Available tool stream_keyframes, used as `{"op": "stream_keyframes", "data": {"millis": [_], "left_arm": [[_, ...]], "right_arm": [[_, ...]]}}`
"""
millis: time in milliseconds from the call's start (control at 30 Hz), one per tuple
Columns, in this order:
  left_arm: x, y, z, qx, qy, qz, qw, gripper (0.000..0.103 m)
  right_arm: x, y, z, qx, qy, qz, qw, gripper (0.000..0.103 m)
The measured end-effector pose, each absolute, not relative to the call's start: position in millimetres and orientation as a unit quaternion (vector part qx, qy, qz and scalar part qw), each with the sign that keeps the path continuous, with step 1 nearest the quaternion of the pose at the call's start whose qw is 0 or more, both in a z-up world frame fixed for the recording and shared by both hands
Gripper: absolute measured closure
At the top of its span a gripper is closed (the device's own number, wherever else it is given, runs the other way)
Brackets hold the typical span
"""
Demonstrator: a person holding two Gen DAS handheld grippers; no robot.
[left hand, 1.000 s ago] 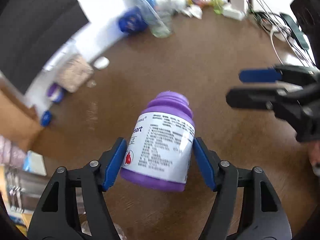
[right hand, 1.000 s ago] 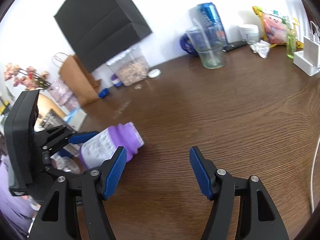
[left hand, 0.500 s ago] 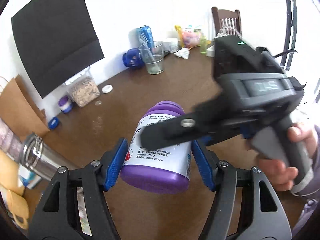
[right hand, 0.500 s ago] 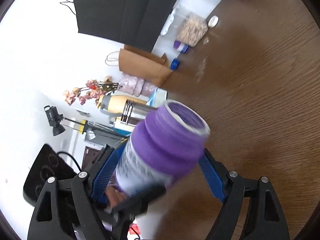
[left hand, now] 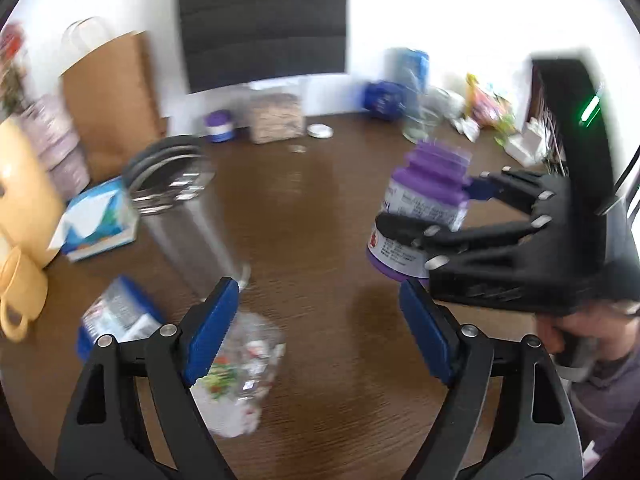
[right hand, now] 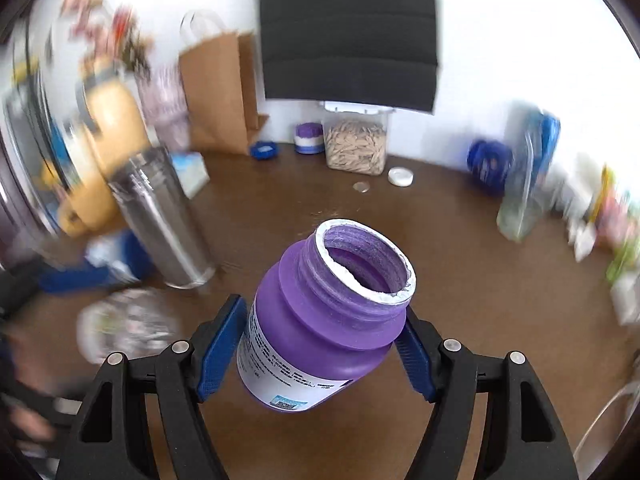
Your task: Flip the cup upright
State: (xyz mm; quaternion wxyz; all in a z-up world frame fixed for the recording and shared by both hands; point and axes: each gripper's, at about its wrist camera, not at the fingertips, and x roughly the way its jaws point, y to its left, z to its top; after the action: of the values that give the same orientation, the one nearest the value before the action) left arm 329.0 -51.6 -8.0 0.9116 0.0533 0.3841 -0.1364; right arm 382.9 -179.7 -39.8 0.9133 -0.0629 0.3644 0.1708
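Observation:
The "cup" is a purple plastic bottle (right hand: pixel 324 320) with a white label and an open mouth. My right gripper (right hand: pixel 320 348) is shut on its body and holds it above the brown table, mouth up and tilted a little away. In the left wrist view the same bottle (left hand: pixel 424 208) hangs at the right in the right gripper (left hand: pixel 448 216), clear of the table. My left gripper (left hand: pixel 320 332) is open and empty, to the left of the bottle and apart from it.
A steel tumbler (right hand: pixel 160 216) stands left of the bottle, with a crumpled clear wrapper (left hand: pixel 240 376) and a blue packet (left hand: pixel 116 320) near it. A grain jar (right hand: pixel 354 144), a brown paper bag (right hand: pixel 216 92), a glass (right hand: pixel 520 208) and small clutter line the back wall.
The left gripper has let go of the bottle, opened and drawn back to the left. The right gripper has closed on the bottle and turned it mouth up.

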Motion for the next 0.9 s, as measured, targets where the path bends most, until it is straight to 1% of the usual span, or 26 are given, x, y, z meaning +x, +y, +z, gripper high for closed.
{"op": "stream_keyframes", "data": {"millis": [67, 100, 133, 300, 433, 533, 567, 600, 667, 767, 900], "left_arm": [[324, -38, -4, 0.043, 0.375, -0.120, 0.918, 0.014], [321, -30, -3, 0.031, 0.372, -0.119, 0.920, 0.009], [318, -25, -2, 0.024, 0.372, -0.116, 0.920, 0.007], [306, -15, -8, 0.031, 0.369, -0.108, 0.923, 0.007], [301, -12, -8, 0.027, 0.368, -0.099, 0.924, 0.007], [290, -9, 1, 0.029, 0.367, -0.089, 0.926, 0.007], [279, -9, 7, 0.032, 0.360, -0.093, 0.928, 0.005], [269, -8, 11, 0.035, 0.355, -0.091, 0.930, 0.001], [242, -6, 20, 0.032, 0.341, -0.076, 0.937, 0.000], [197, -3, 24, 0.005, 0.326, -0.061, 0.943, 0.000], [133, 5, 13, -0.058, 0.313, -0.049, 0.947, 0.000]], "right_arm": [[393, -164, -55, -0.092, 0.366, 0.160, 0.912, 0.027], [394, -159, -60, -0.103, 0.362, 0.159, 0.913, 0.027], [397, -152, -66, -0.118, 0.356, 0.156, 0.914, 0.027], [398, -140, -85, -0.124, 0.372, 0.147, 0.908, 0.027], [391, -147, -73, -0.099, 0.390, 0.159, 0.902, 0.027], [361, -162, -46, -0.098, 0.372, 0.151, 0.911, 0.027], [345, -169, -37, -0.101, 0.360, 0.149, 0.915, 0.027], [326, -178, -28, -0.096, 0.350, 0.148, 0.920, 0.027], [287, -198, -18, -0.077, 0.343, 0.150, 0.924, 0.026], [229, -227, -15, -0.039, 0.349, 0.143, 0.925, 0.026], [158, -259, -10, 0.036, 0.339, 0.113, 0.933, 0.026]]}}
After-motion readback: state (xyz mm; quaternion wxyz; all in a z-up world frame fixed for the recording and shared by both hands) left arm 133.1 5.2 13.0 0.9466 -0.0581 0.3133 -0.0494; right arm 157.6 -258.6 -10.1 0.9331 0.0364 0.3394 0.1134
